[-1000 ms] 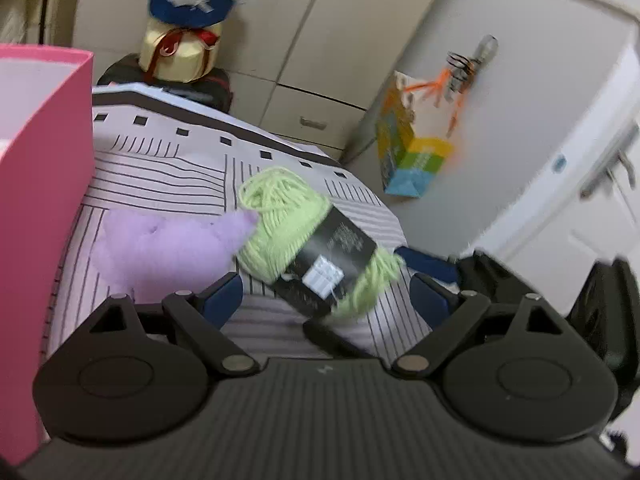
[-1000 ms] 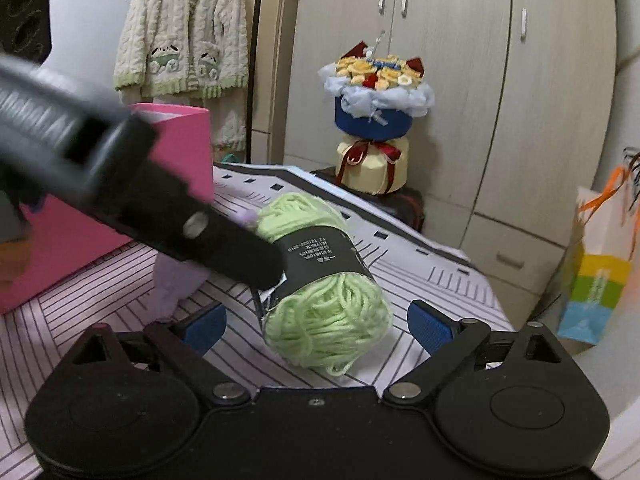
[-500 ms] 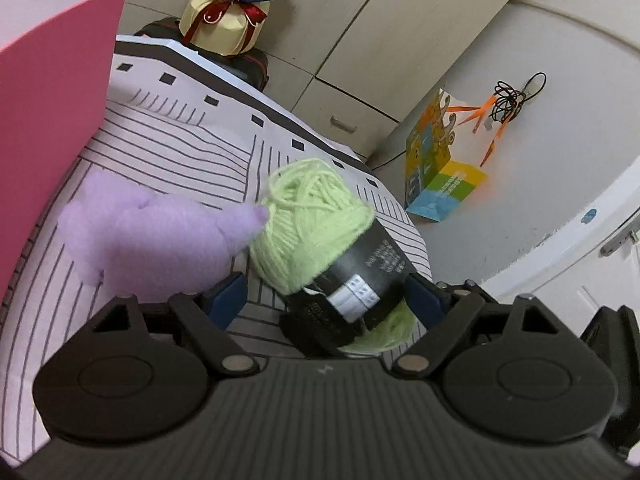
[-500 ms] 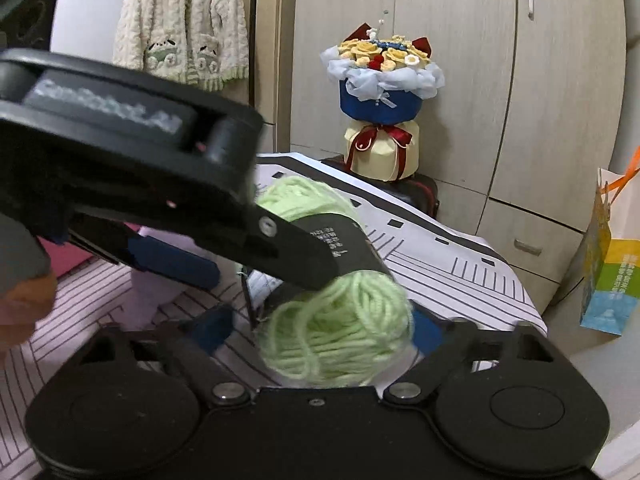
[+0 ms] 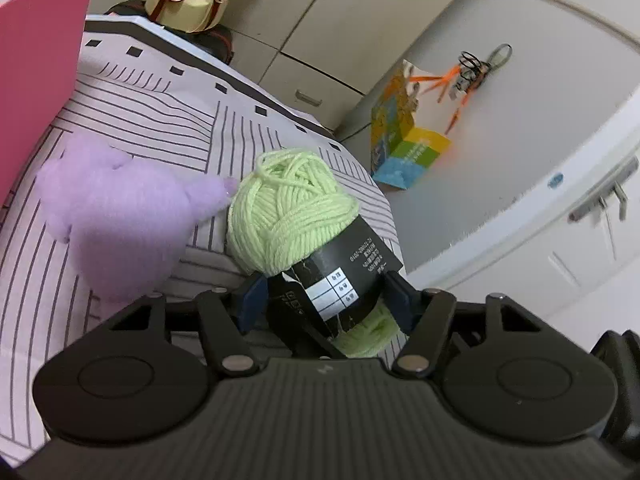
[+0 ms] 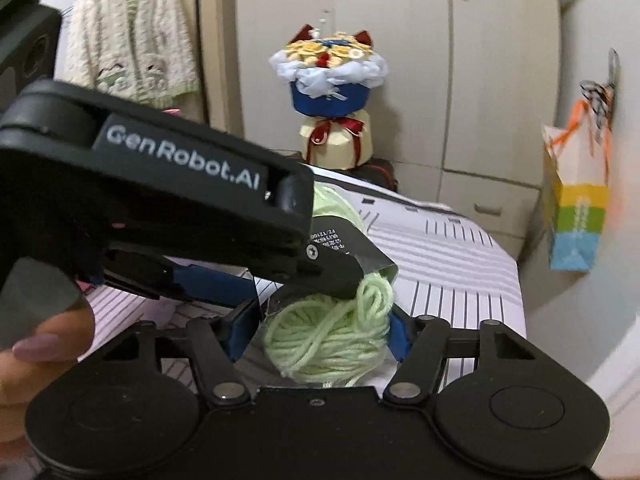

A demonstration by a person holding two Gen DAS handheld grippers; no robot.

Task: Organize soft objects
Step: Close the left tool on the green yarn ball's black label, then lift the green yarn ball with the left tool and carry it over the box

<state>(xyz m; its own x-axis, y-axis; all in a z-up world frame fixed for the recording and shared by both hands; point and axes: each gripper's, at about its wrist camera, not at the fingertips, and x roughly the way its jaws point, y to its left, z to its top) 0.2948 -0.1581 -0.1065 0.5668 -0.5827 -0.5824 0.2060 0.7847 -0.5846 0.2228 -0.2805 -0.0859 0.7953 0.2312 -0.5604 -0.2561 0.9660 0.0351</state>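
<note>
Your left gripper (image 5: pixel 324 296) is closing on the green yarn ball (image 5: pixel 292 216), pads touching its black label. Your right gripper (image 6: pixel 316 328) is closing around its other end. The purple plush (image 5: pixel 120 216) lies at nine o'clock of the ball.

Light-green yarn skein (image 5: pixel 292 216), black label band, beside purple plush (image 5: pixel 116 216), striped cloth

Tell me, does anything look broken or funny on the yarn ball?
Yes. The black paper label around the green yarn ball looks torn and crumpled where the left tongs are closing on it, and the right tongs are closing on the yarn's other end.
</note>
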